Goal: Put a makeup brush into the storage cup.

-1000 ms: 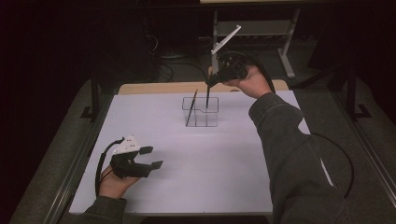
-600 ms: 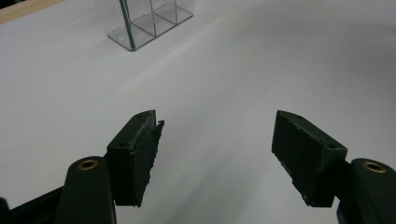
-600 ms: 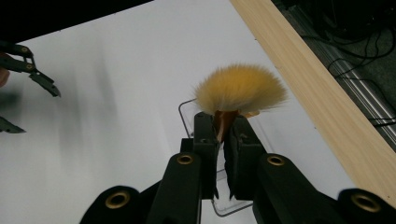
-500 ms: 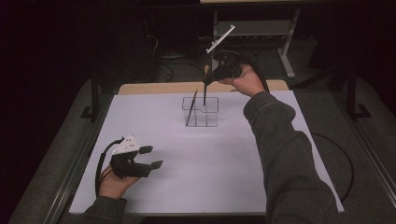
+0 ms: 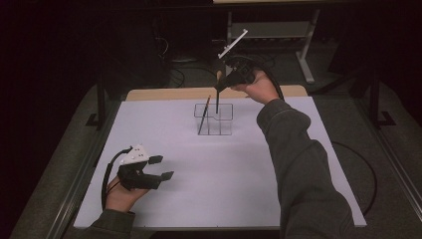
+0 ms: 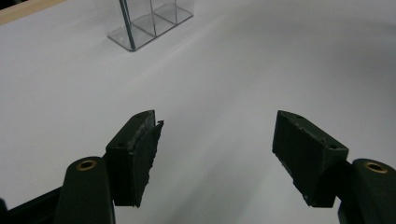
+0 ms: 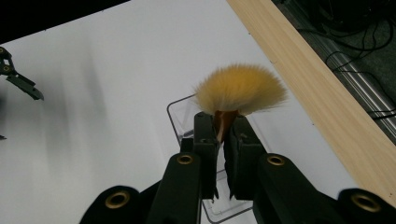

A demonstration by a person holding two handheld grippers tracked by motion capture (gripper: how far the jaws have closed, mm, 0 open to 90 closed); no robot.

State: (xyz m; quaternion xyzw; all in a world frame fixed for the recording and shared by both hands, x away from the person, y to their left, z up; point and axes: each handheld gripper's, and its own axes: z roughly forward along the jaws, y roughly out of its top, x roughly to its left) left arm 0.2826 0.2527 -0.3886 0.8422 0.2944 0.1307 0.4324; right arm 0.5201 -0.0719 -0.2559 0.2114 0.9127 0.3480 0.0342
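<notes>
Soft yellow-orange bristles of a fluffy makeup brush (image 7: 240, 89) are seen fanned out just beyond the tips of the right gripper (image 7: 221, 133), whose two black jaws are closed tightly on the brush's copper-coloured neck right under the bristles. In the high view the same right gripper (image 5: 225, 83) is held up at the far side of the table by the person's right hand (image 5: 260, 89), and the brush's dark thin handle (image 5: 217, 102) is seen hanging down from the jaws into the clear plastic compartmented organiser (image 5: 215, 119), at its far part; which compartment receives the tip cannot be told. A second thin dark stick (image 5: 203, 116) is seen leaning tilted inside the organiser's left side. The organiser is placed on the white table top (image 5: 278, 164), towards its far middle, just in front of a pale wooden strip (image 5: 169, 93) running along the far edge. The left gripper (image 5: 160, 168) is held low near the front left corner of the table by the person's left hand (image 5: 119, 193), well apart from the organiser. In the left gripper view its jaws are seen spread wide with nothing between them, the left gripper (image 6: 217, 144) being pointed across bare white surface towards the organiser (image 6: 152, 21) farther off.
</notes>
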